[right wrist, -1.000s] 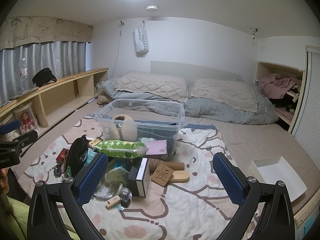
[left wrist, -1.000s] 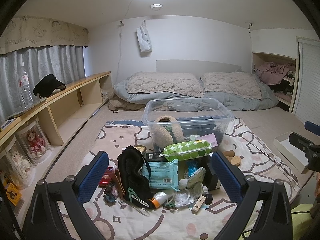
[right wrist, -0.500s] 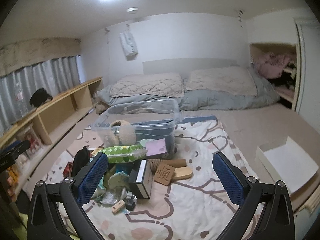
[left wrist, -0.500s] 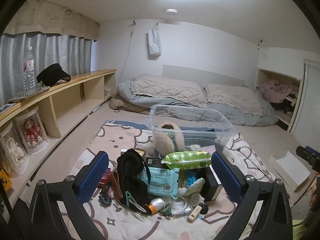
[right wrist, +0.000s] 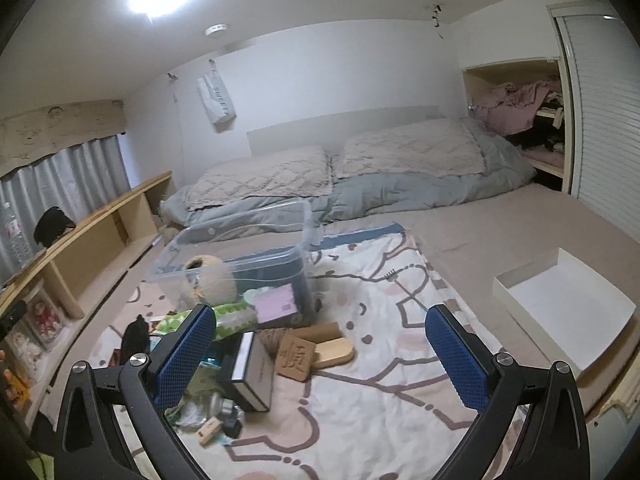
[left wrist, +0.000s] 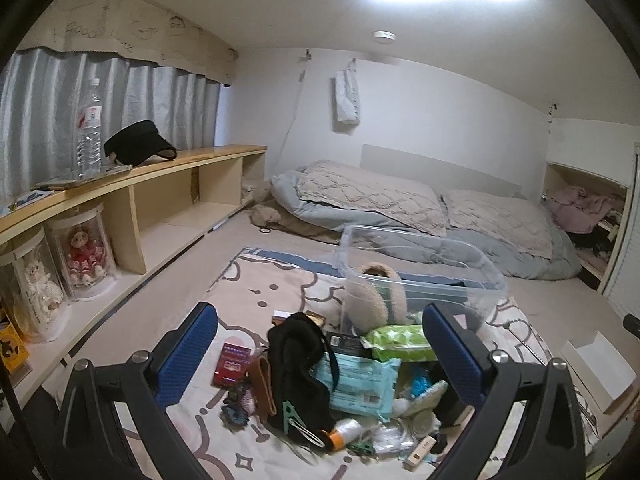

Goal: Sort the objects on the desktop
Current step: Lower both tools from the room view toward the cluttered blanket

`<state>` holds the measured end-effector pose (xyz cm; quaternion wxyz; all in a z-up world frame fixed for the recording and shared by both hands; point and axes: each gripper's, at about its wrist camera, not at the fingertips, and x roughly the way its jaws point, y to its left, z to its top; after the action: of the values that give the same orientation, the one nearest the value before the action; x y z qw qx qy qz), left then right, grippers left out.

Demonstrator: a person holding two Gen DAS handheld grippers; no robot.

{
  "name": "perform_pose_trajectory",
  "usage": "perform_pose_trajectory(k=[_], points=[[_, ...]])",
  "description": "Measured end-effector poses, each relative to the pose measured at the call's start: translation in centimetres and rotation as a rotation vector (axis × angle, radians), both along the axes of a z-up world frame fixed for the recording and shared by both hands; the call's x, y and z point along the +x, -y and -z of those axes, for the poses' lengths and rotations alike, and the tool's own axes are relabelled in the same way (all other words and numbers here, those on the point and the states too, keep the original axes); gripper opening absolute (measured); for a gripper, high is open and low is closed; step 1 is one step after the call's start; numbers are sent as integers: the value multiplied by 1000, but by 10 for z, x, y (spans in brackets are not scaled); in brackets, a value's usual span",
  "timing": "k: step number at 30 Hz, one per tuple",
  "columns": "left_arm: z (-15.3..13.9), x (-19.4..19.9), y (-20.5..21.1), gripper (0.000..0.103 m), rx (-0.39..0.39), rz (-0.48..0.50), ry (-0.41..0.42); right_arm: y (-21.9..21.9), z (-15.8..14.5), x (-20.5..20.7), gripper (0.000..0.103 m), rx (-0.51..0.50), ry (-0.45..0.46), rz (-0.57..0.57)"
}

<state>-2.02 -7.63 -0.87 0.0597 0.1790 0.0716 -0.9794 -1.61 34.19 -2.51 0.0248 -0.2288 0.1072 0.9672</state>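
Observation:
A heap of small objects lies on a patterned blanket (left wrist: 256, 292): a black pouch (left wrist: 298, 364), a teal wipes pack (left wrist: 360, 380), a green dotted pack (left wrist: 400, 342), a red box (left wrist: 232, 368). Behind them stands a clear plastic bin (left wrist: 420, 264) with a furry slipper (left wrist: 370, 296) inside. My left gripper (left wrist: 320, 356) hangs open above the heap, holding nothing. In the right wrist view my right gripper (right wrist: 320, 360) is open over the blanket (right wrist: 380, 400), near a wooden tile (right wrist: 296, 358), a black-and-white box (right wrist: 248, 376) and the bin (right wrist: 244, 252).
A white open box (right wrist: 568, 308) sits on the mattress at the right. Along the left runs a wooden shelf (left wrist: 140, 184) bearing a water bottle (left wrist: 89, 128) and black visor (left wrist: 138, 144), with dolls in clear cases (left wrist: 86, 256) below. Pillows and a duvet (left wrist: 400, 204) lie behind.
Both grippers have tilted and shifted: the left view swung toward the shelf side, the right view rolled so the room leans. Both stay open and empty; the objects have not moved.

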Motion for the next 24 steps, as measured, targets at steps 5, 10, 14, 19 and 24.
perform_pose_trajectory(k=[5, 10, 14, 19, 24], points=[[12, -5, 16, 103, -45, -73, -29, -7, 8, -4, 103, 48, -27, 19], [29, -15, 33, 103, -56, -105, -10, 4, 30, -14, 103, 230, -29, 20], [42, -24, 45, 103, -44, -115, 21, 13, 49, -27, 103, 258, 19, -55], [61, -33, 56, 103, -85, -136, 51, 28, 64, -39, 103, 272, 48, -127], [89, -46, 66, 103, -117, -137, 125, 42, 83, -55, 103, 275, 95, -189]])
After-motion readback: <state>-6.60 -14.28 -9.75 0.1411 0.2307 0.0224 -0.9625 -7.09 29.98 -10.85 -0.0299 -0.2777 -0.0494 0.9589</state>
